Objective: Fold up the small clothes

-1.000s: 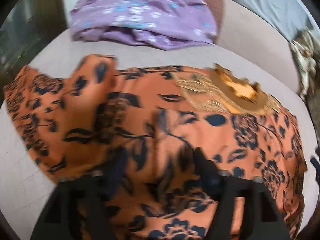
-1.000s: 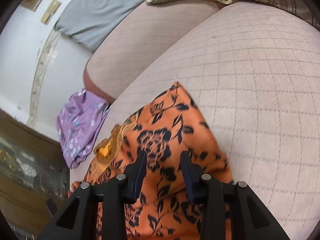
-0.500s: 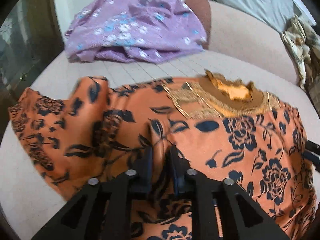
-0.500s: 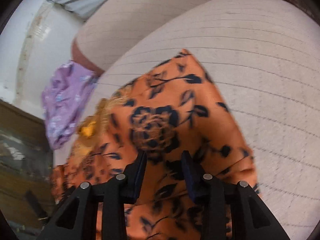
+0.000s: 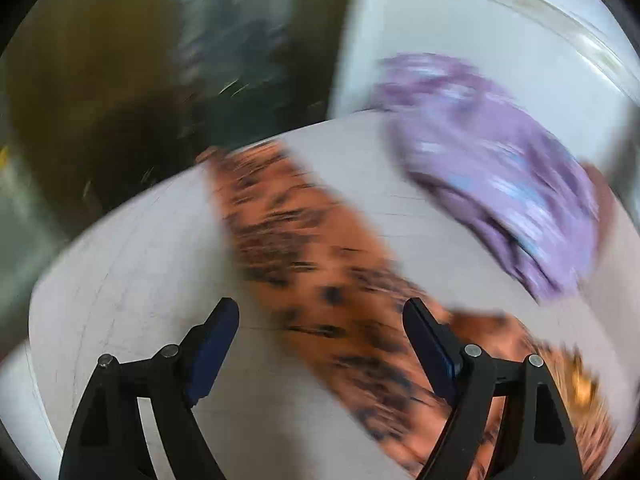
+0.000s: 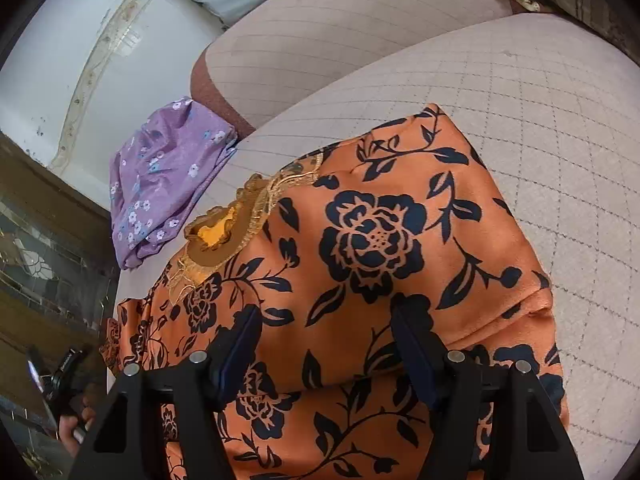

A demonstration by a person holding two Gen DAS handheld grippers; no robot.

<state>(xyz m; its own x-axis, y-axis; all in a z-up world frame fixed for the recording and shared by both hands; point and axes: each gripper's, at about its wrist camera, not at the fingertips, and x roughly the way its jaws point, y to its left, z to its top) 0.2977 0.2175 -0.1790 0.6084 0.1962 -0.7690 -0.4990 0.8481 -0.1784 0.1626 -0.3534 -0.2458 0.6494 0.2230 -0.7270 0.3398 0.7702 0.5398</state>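
The orange floral garment (image 6: 372, 240) is lying spread on the quilted beige cushion (image 6: 560, 128). The right gripper (image 6: 324, 320) is hanging just over the cloth; its jaws are opening, and the fabric is lying below and between the two fingers, but the pads are not pressing it. In the blurred left view, the left gripper (image 5: 320, 312) is also opening wide. A long strip of the same orange garment (image 5: 312, 264) is running between its fingers and beyond them, not pinched. A purple flowered garment (image 5: 504, 176) is sitting farther ahead, to the right of the fingertips.
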